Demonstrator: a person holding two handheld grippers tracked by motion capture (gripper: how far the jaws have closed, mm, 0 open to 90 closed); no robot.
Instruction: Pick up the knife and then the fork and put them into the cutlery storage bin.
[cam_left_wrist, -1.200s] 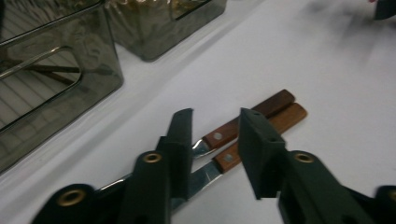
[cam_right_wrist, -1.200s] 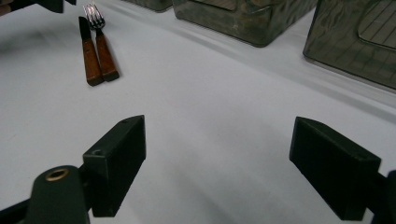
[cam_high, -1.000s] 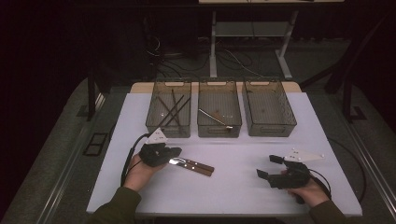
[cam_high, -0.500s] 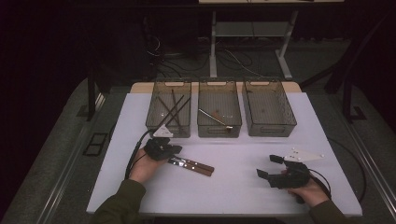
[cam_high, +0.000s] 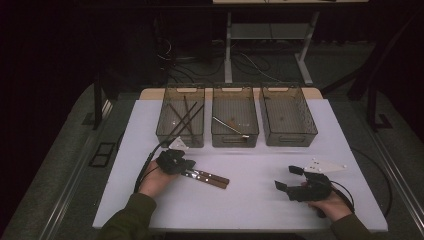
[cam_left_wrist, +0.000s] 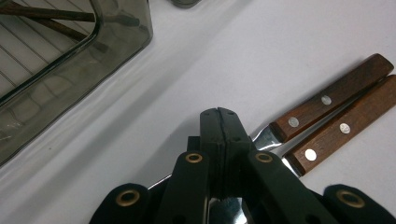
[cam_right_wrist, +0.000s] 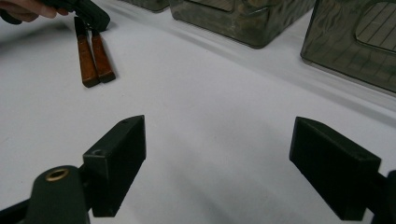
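Your left gripper (cam_high: 186, 166) sits on the white tabletop (cam_high: 260, 165), in front of the leftmost bin. Fingers (cam_left_wrist: 219, 140) are pressed together, no gap visible in the left gripper view. Metal shows under and just behind the tips, but can't tell if anything's actually pinched between the pads.

The two brown wooden-handled utensils with steel rivets (cam_high: 211, 178) lie side by side, touching, flat on the tabletop. Metal ends run under your left fingers, handles point away toward table center/right. In the left gripper view (cam_left_wrist: 336, 116) the handles sit just right of the fingers; in the right gripper view (cam_right_wrist: 93, 56) they're at far upper left, w/ the left gripper at their top end.

Your right gripper (cam_high: 292, 178) rests on the tabletop near the front right, well apart from the utensils. Fingers (cam_right_wrist: 119, 158) spread wide, nothing between them, bare tabletop only.

Three smoky clear plastic bins in a row at the back: left bin (cam_high: 165, 127) holds several dark thin sticks, middle bin (cam_high: 235, 137) holds a slim metal utensil plus a small brown piece, right bin (cam_high: 289, 137) contents too small to tell.
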